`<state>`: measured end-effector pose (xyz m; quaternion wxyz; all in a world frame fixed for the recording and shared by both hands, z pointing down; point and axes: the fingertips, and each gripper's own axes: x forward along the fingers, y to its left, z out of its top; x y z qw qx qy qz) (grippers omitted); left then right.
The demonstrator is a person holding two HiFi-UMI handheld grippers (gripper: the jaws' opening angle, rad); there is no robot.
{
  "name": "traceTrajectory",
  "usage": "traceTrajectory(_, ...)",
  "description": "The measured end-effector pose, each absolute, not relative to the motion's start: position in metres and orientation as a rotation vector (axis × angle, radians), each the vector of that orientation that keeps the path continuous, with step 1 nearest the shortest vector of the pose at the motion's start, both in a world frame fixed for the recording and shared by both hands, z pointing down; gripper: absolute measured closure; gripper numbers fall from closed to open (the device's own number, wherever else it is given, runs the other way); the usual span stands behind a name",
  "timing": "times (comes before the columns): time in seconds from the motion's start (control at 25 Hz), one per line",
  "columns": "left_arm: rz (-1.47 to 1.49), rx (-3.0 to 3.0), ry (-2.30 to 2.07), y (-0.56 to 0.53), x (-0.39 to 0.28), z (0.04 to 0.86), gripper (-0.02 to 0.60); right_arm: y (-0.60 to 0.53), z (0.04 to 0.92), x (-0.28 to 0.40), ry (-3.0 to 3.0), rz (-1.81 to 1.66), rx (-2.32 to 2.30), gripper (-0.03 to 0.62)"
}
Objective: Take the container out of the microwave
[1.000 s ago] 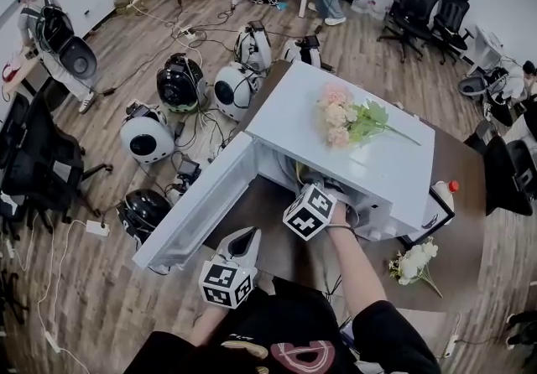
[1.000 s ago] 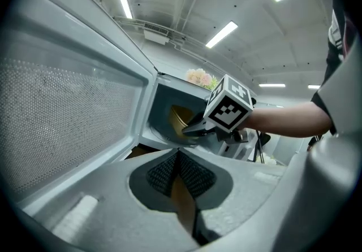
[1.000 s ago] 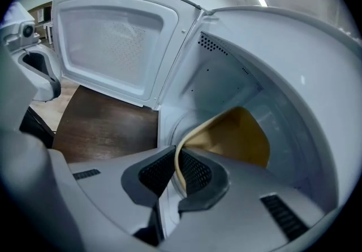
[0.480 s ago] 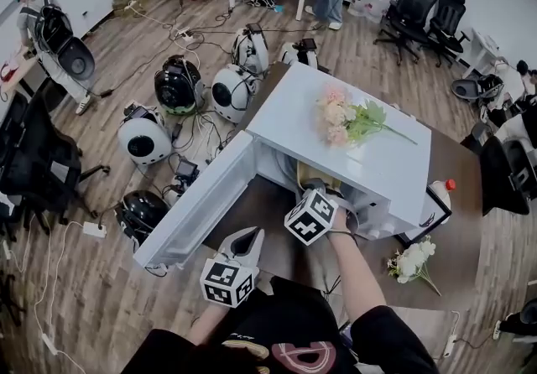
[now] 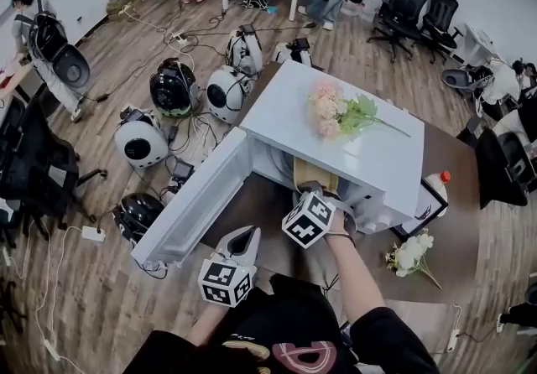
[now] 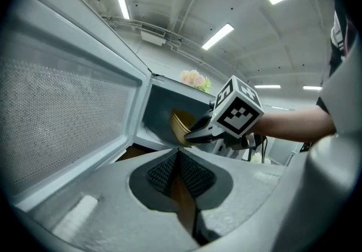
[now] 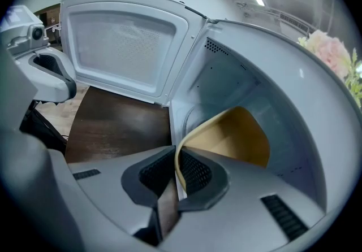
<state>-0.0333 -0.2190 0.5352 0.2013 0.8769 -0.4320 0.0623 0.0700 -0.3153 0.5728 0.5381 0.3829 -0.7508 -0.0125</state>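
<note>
Just at four o'clock of the open door, the left tool sits clenched, empty. The right tool pinches the tan container by its thin rim at the microwave mouth — tilted so, it could slip out or catch the frame. Only the right gripper view shows that pinch; the head view hides it.

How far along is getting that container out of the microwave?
Done: the microwave door stands open. In hand: the right gripper is clamped on the tan container at the cavity's mouth. Left: drawing it clear and setting it down. The left gripper is shut, empty.
</note>
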Motion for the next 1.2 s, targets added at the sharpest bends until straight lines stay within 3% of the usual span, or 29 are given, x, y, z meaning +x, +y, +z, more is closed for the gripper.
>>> traceTrajectory(1.2, 0.158, 2.46, -1.202, -0.198, -0.028, 0.533, 0.572, -0.266, 0.577, 0.071, -1.791, 0.009, 0.918, 0.561)
